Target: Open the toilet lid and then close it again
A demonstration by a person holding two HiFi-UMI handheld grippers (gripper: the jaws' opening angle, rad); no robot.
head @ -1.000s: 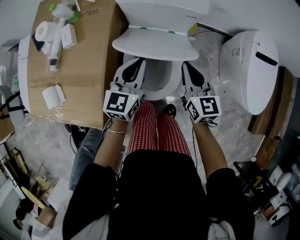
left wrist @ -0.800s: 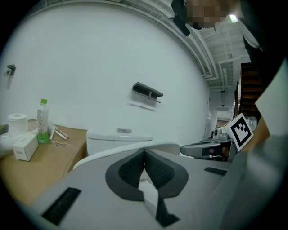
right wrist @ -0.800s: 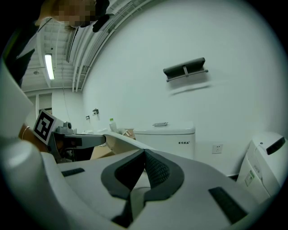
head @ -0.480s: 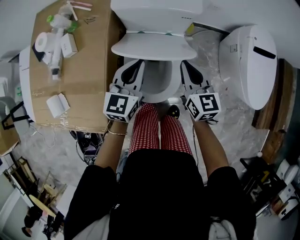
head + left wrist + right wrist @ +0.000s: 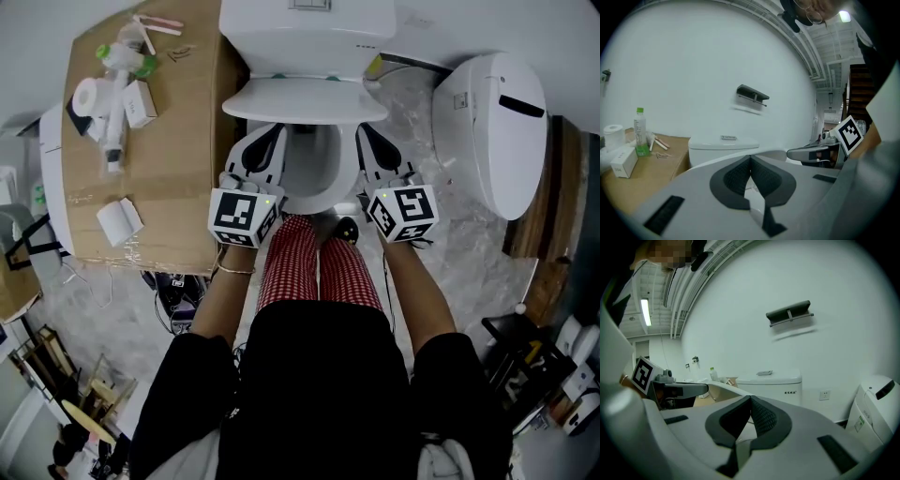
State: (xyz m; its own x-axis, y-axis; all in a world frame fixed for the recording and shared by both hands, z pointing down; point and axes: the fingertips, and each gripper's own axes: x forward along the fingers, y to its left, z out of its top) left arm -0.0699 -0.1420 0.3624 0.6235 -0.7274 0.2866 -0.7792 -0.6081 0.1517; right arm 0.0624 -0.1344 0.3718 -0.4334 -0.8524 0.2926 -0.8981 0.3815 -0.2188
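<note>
Left gripper [image 5: 269, 139] and right gripper [image 5: 368, 139] are pointing, jaws closed, under the overhanging toilet lid [image 5: 305, 98] (partly raised); a cardboard box [image 5: 169, 141] is crowding the left.

No text can be read. Small dark brand mark [image 5: 790, 392] on front of toilet cistern [image 5: 771, 380], near its right edge: too small to read. Bottle [image 5: 641, 133] label: illegible.
</note>
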